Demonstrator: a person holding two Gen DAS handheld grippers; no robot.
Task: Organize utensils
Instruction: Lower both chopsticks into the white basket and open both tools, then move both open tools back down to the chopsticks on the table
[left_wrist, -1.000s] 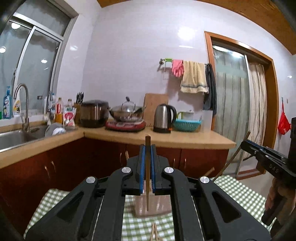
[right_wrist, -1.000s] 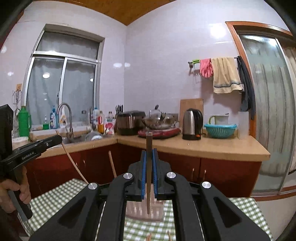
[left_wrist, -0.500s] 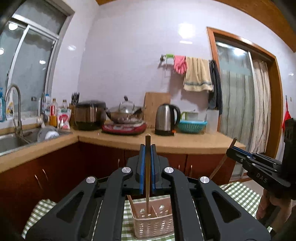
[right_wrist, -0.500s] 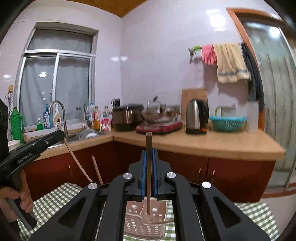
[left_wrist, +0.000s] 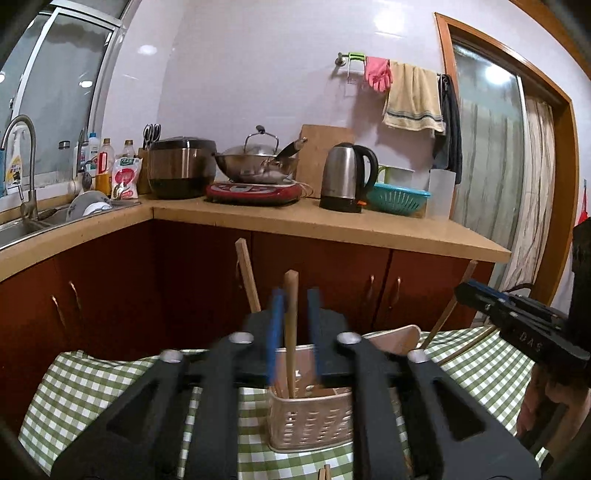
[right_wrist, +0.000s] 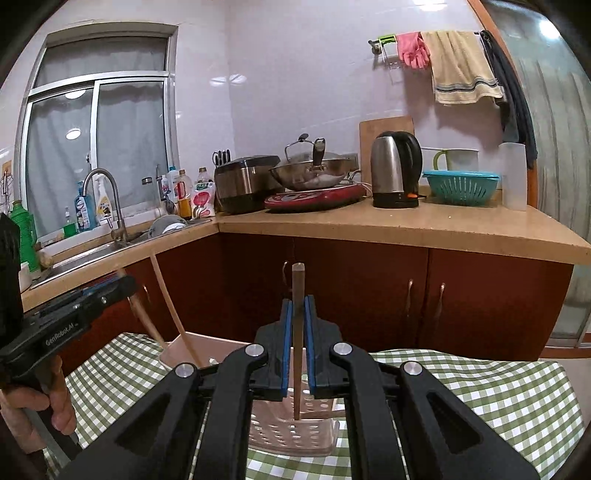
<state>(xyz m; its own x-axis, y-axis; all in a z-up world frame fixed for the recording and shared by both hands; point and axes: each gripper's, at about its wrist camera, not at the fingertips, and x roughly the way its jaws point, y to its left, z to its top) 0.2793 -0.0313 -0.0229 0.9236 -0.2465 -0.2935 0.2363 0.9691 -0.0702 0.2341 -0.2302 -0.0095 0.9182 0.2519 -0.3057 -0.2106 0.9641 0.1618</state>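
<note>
A pale perforated utensil basket (left_wrist: 310, 421) stands on the green checked tablecloth (left_wrist: 92, 387); it also shows in the right wrist view (right_wrist: 291, 432). My left gripper (left_wrist: 294, 325) is open just above the basket, and a wooden chopstick (left_wrist: 290, 332) stands between its parted blue pads with its tip in the basket. Another chopstick (left_wrist: 247, 275) leans in the basket behind. My right gripper (right_wrist: 296, 343) is shut on a darker wooden chopstick (right_wrist: 297, 332), held upright with its tip over the basket.
A light wooden board (left_wrist: 397, 339) lies behind the basket. More chopsticks (left_wrist: 325, 472) lie on the cloth at the front. Red-brown cabinets (right_wrist: 443, 295) and a counter with kettle (right_wrist: 395, 170), wok (right_wrist: 310, 173) and sink (right_wrist: 85, 254) stand beyond the table.
Both grippers have tilted down and come lower over the basket. The left gripper's pads have parted, letting go of its chopstick, which now stands in the basket.
</note>
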